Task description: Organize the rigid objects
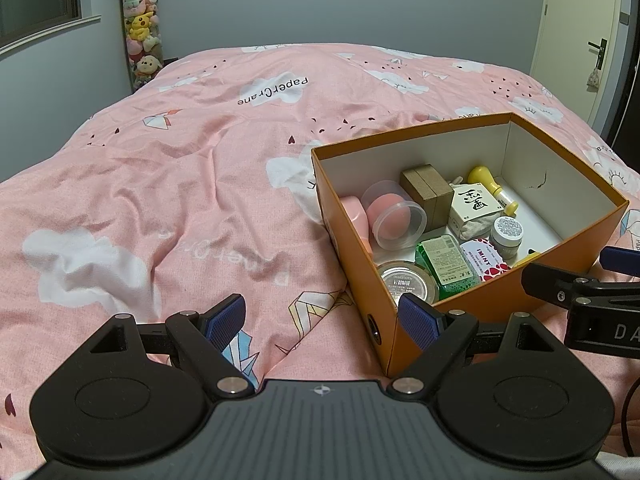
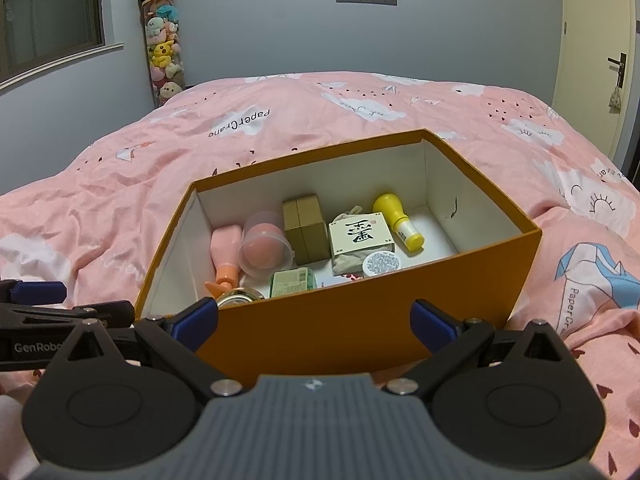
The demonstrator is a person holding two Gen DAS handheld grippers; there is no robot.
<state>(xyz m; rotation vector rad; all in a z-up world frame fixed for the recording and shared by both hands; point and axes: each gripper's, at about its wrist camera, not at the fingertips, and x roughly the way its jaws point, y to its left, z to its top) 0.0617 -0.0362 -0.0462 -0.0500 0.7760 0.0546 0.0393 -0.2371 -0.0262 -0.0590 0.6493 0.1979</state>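
One pink bedspread (image 1: 192, 184) covers the whole bed, and an orange box (image 2: 360, 320) sits on it, open-topped. Both tongs hover at its near side with nothing between their fingers: the left gripper (image 1: 322, 320) is spread wide by the box's near corner, the right gripper (image 2: 316, 322) spread wide before its front wall. Inside the box lie a brown carton (image 2: 304, 228), a clear tub with a pink ball (image 2: 264, 250), a white calligraphy packet (image 2: 360, 236), a yellow bottle (image 2: 396, 216) and a small round jar (image 2: 382, 265), crowded together.
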